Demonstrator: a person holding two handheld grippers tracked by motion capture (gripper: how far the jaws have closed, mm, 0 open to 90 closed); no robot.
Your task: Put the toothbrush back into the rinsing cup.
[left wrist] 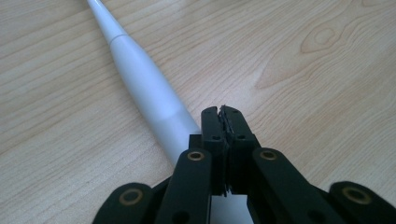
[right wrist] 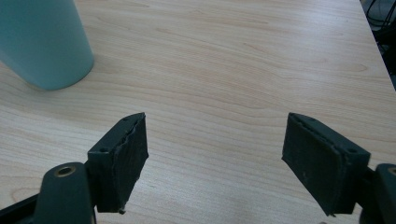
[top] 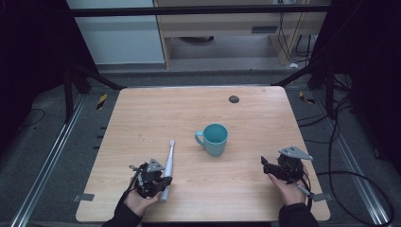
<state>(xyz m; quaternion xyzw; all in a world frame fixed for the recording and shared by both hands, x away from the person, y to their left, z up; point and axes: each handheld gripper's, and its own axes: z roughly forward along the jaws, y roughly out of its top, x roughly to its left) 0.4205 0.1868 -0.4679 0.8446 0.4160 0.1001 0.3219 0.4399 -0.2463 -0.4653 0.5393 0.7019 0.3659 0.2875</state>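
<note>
- High view: wooden tabletop [top: 198, 113] lies mostly bare, with wide free room toward its far edge; a dark round spot [top: 233, 99] sits near that edge. A teal mug [top: 213, 138] stands upright near the middle, nothing visible inside. A white toothbrush [top: 167, 166] lies left of it, its near end by the left hand-held gripper [top: 152, 178]. The right hand-held gripper [top: 283, 168] hovers close to the right edge.
- Left gripper view: jaws clenched together, empty, just beside the toothbrush handle [left wrist: 147, 91].
- Right gripper view: jaws spread wide over bare wood; mug [right wrist: 44, 42] far left.
</note>
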